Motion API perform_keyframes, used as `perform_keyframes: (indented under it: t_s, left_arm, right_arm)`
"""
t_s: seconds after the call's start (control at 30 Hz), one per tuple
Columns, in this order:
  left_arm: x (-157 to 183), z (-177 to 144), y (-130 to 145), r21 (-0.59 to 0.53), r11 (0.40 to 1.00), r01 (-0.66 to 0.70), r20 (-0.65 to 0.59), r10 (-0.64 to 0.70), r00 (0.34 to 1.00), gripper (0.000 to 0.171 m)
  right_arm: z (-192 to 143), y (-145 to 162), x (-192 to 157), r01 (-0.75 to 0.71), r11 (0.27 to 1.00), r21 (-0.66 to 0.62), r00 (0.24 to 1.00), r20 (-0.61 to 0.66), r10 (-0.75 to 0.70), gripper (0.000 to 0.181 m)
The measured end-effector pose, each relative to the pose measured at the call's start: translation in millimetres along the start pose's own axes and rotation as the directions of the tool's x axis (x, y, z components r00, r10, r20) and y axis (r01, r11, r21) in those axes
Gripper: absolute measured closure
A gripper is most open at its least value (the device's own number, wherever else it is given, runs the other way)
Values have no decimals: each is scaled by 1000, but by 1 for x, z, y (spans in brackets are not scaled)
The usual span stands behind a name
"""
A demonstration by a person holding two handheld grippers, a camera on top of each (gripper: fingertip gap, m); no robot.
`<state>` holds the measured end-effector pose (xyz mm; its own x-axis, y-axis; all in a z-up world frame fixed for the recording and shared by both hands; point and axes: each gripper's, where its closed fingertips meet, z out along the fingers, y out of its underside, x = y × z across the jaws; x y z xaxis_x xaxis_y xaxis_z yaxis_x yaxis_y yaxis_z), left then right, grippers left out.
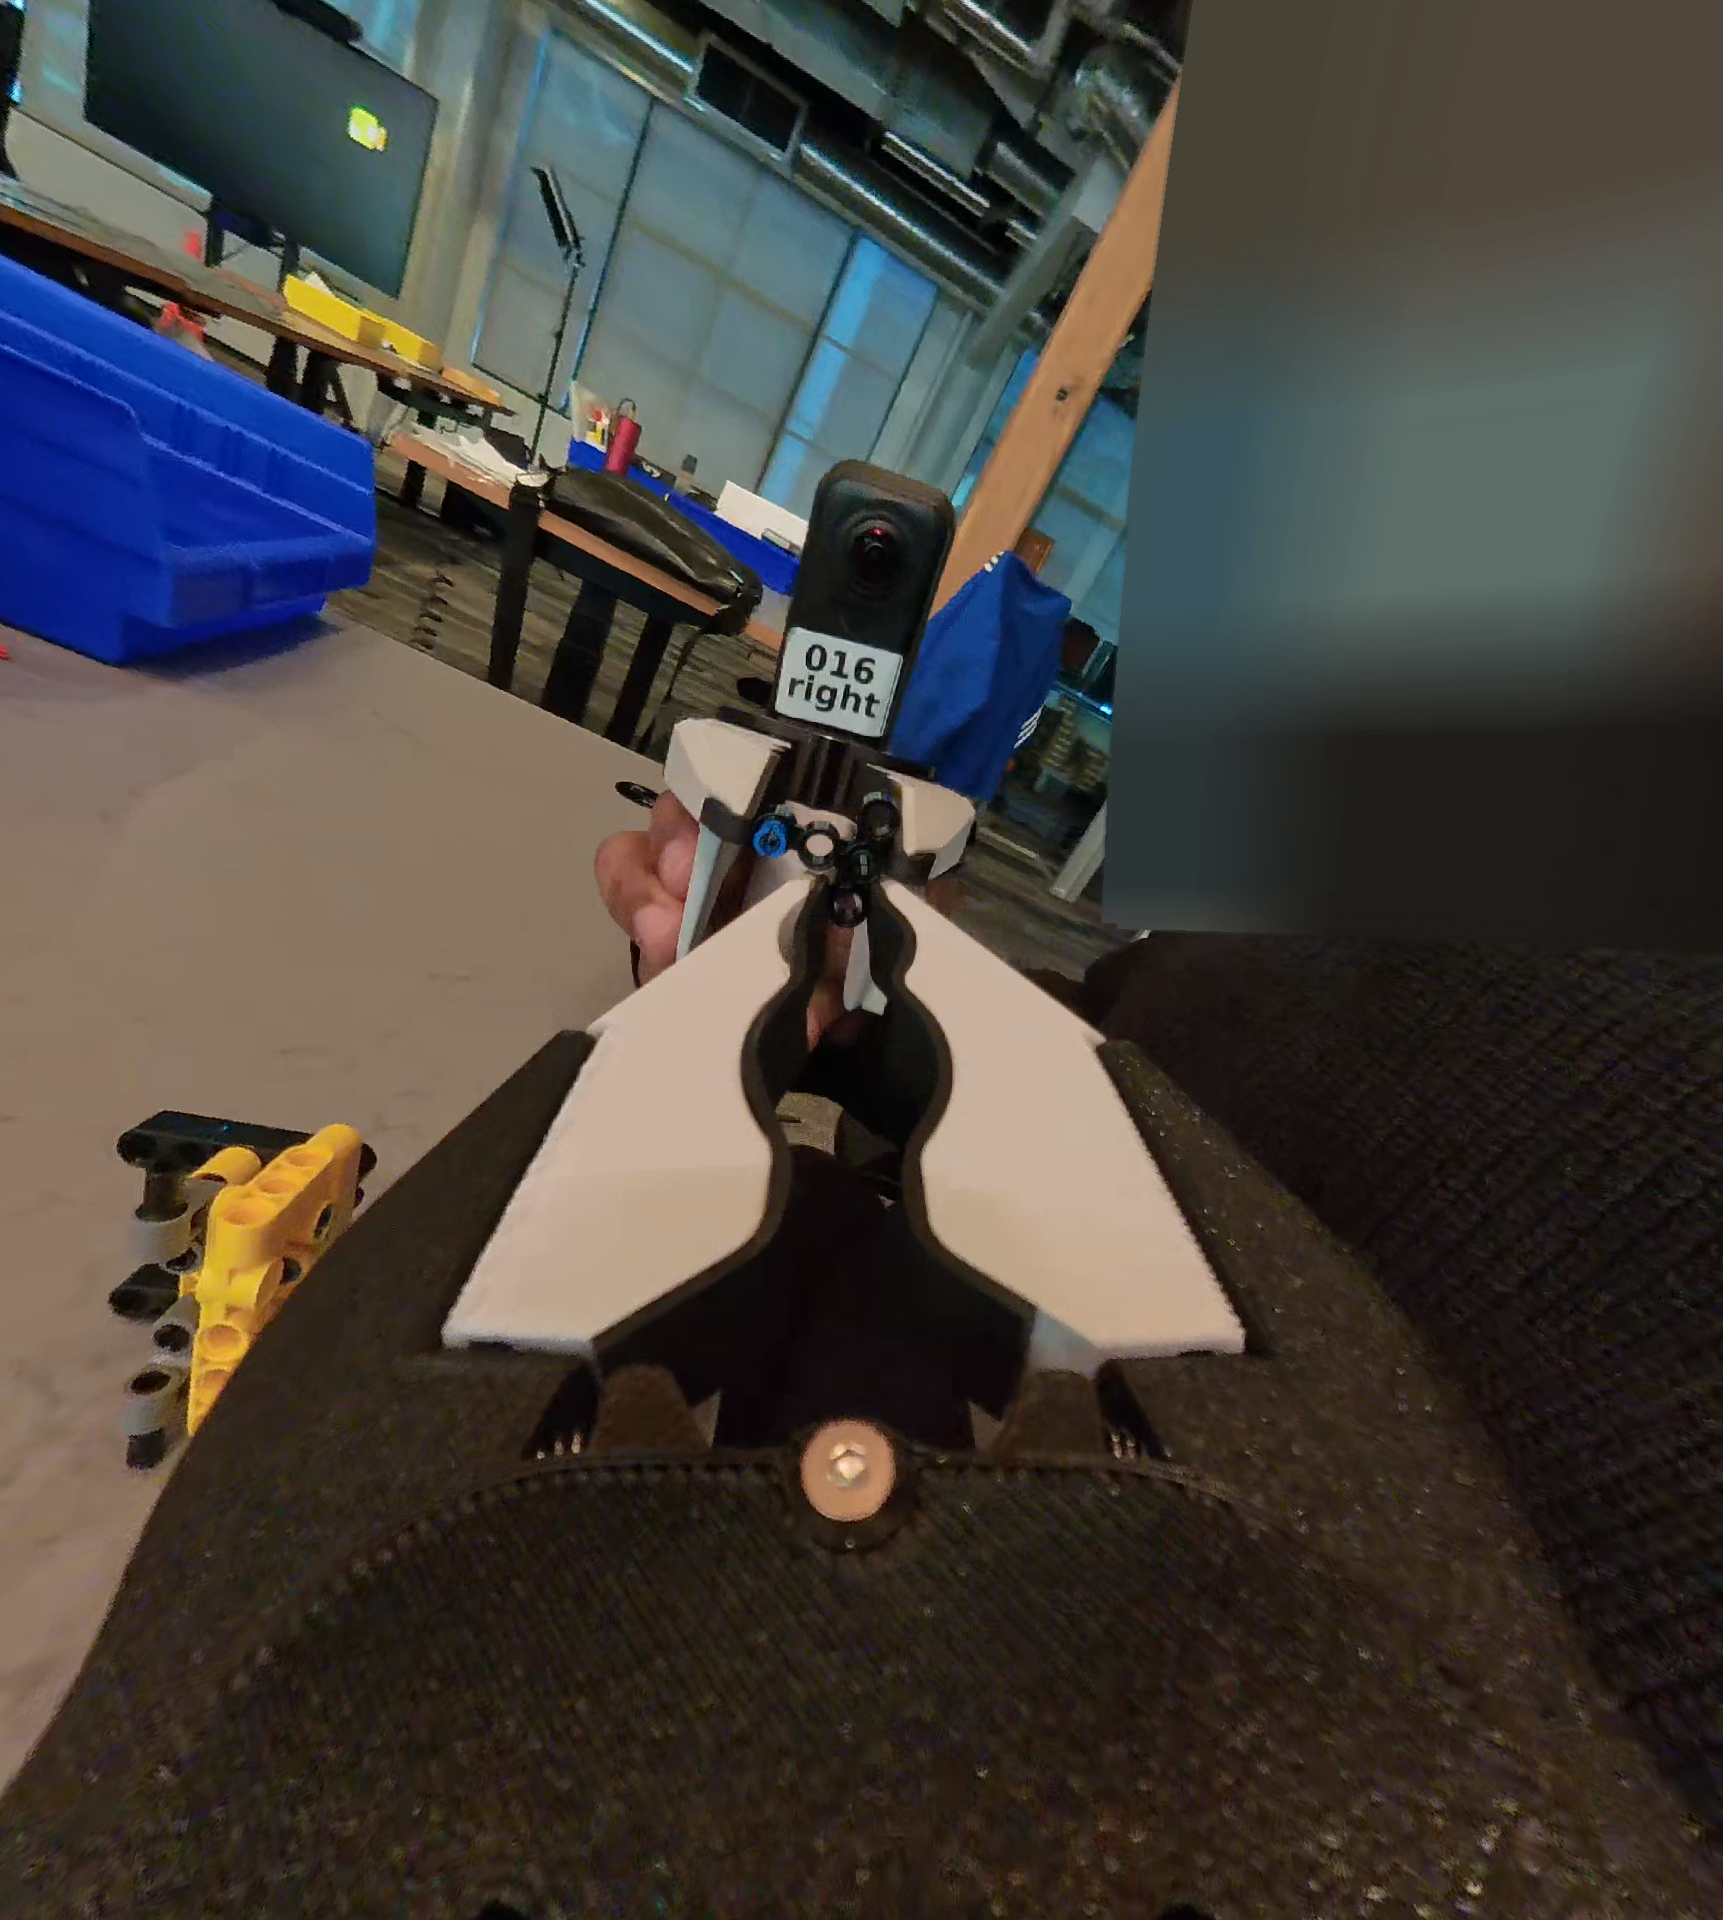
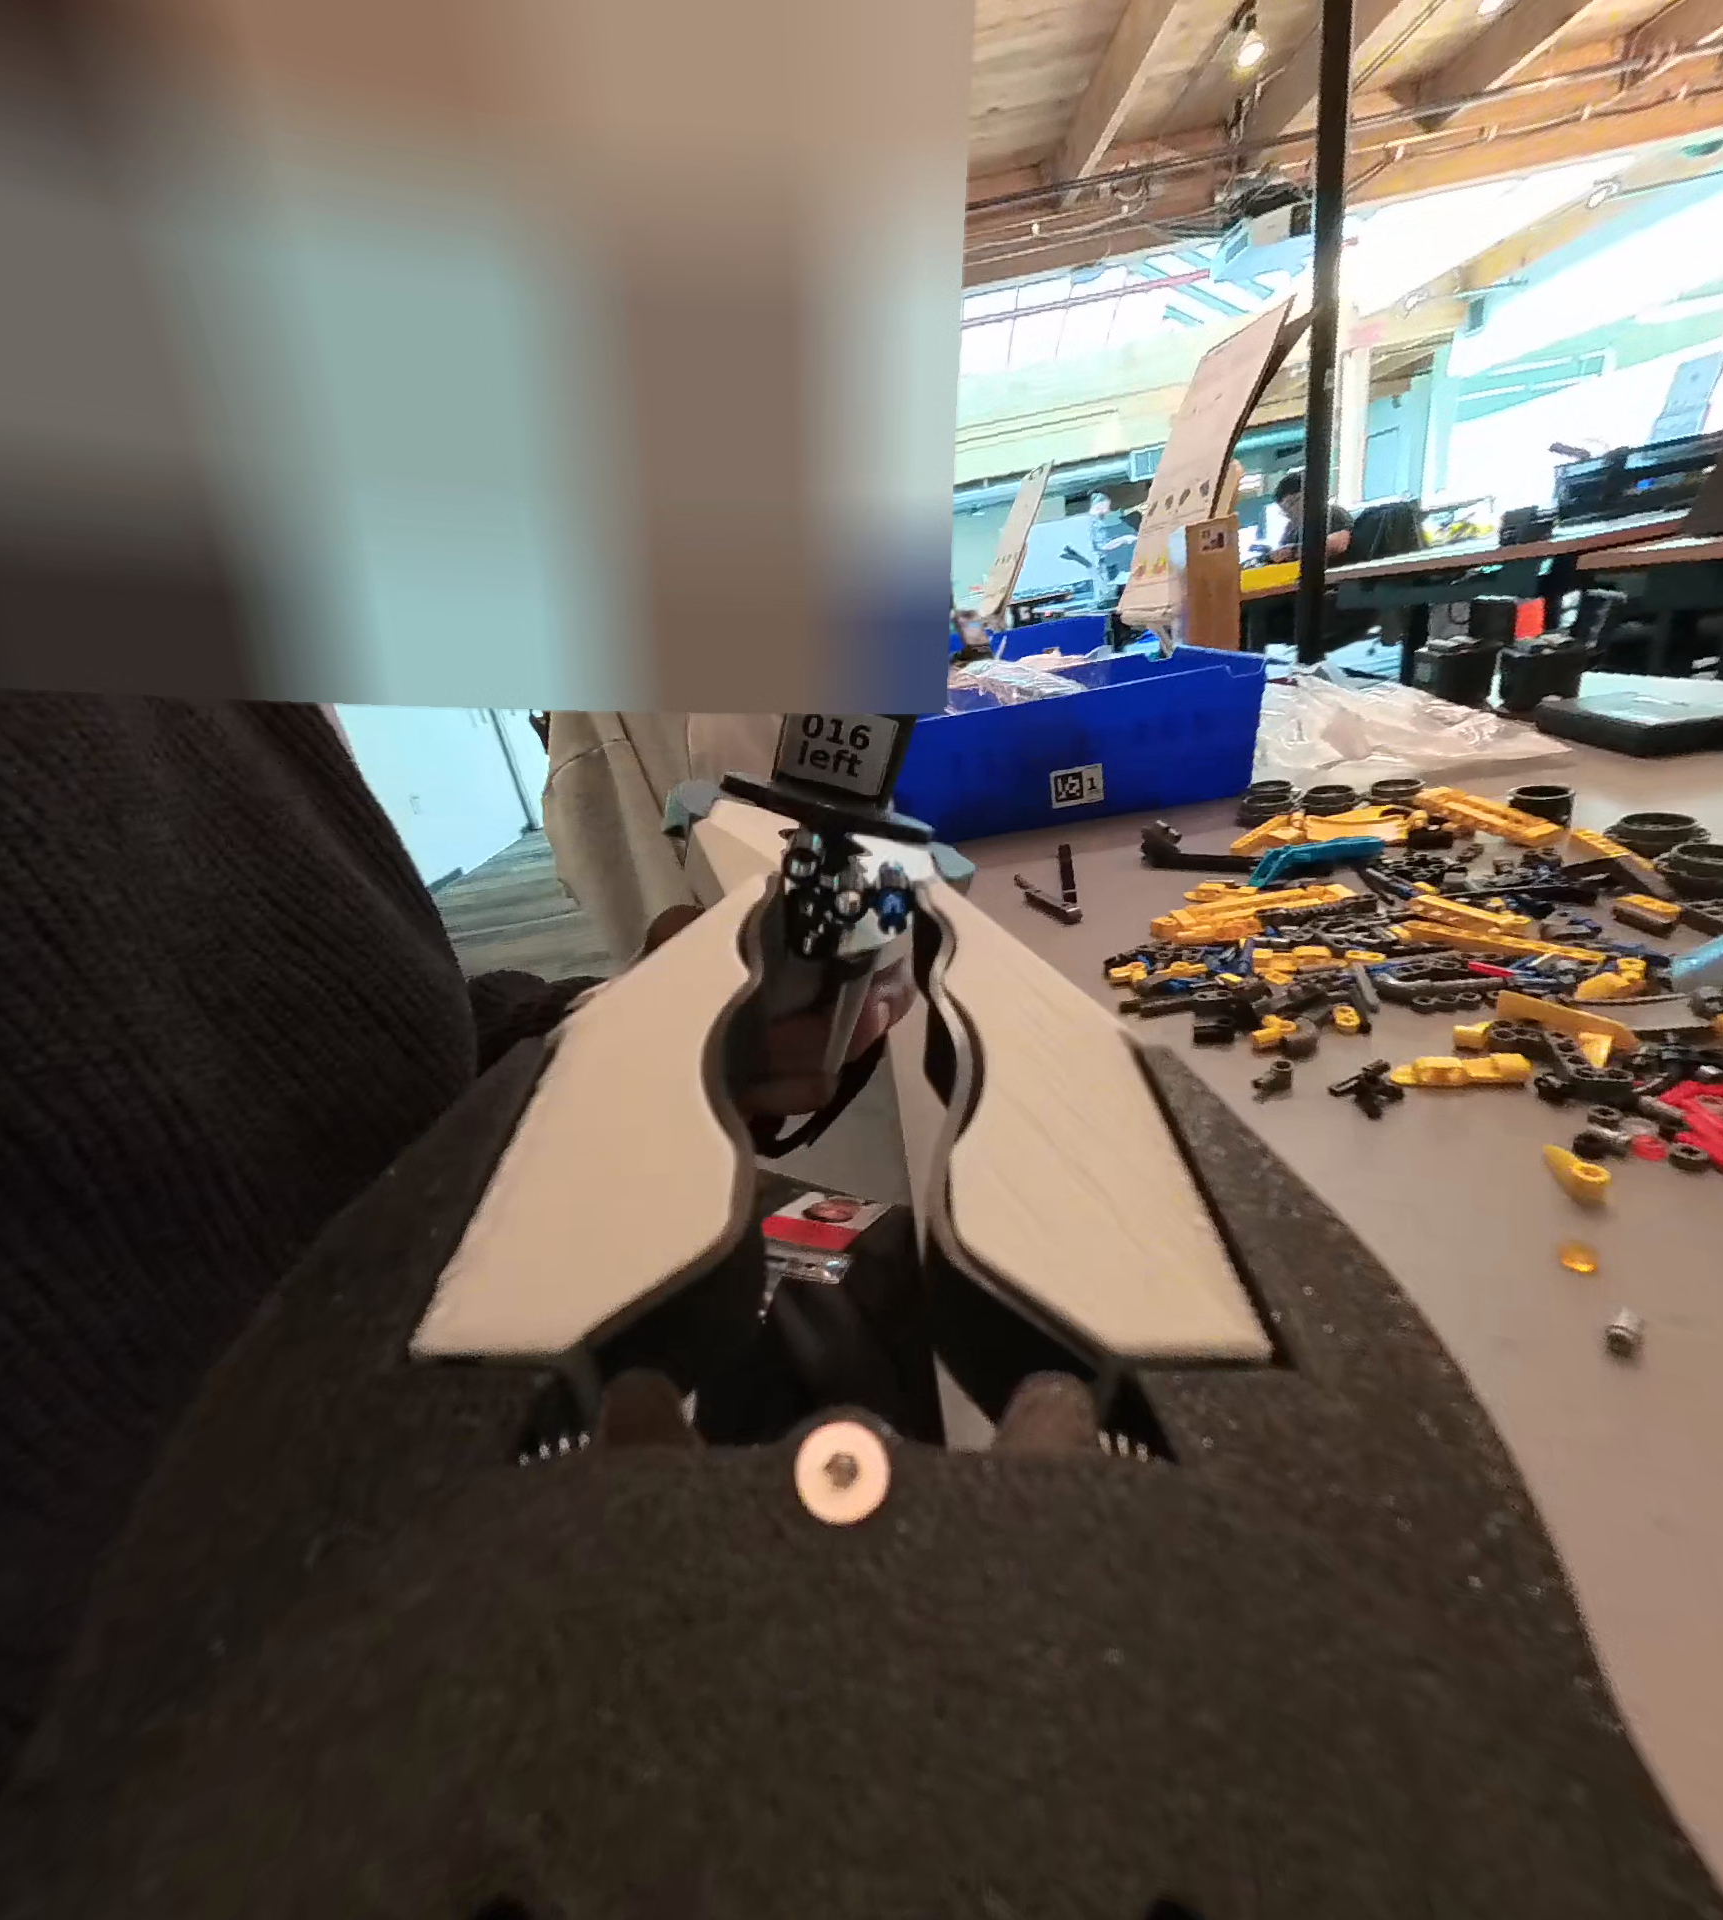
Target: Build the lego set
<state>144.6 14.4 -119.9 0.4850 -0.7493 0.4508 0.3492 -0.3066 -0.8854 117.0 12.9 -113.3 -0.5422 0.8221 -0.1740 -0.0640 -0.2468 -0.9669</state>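
Above the counter (image 2: 1459, 1351), two grippers tip to tip: left gripper (image 1: 841, 904) and right gripper (image 2: 836, 894), fingers of both closed on one small black-and-blue pin assembly (image 1: 826, 847) held between them. Near left, yellow-and-black beam assembly (image 1: 233, 1268); far right, loose parts pile (image 2: 1522, 966), blue bin (image 2: 1085, 748).

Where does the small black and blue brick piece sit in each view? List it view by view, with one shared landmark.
Left wrist view: the brick piece is just above centre, at the tips of the left gripper.
Right wrist view: the brick piece is just above centre, at the tips of the right gripper.
Shared landmark: the grey table, on the left in the left wrist view and on the right in the right wrist view.
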Motion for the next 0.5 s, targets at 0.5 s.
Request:
perform_keyframes:
  t_s: [0.5]
  left_arm:
    - [-3,-5,4,-18,1000,9,-4,-9,1000,164]
  right_arm:
    - [-1,-1,4,-99,995,0,995,2,99,160]
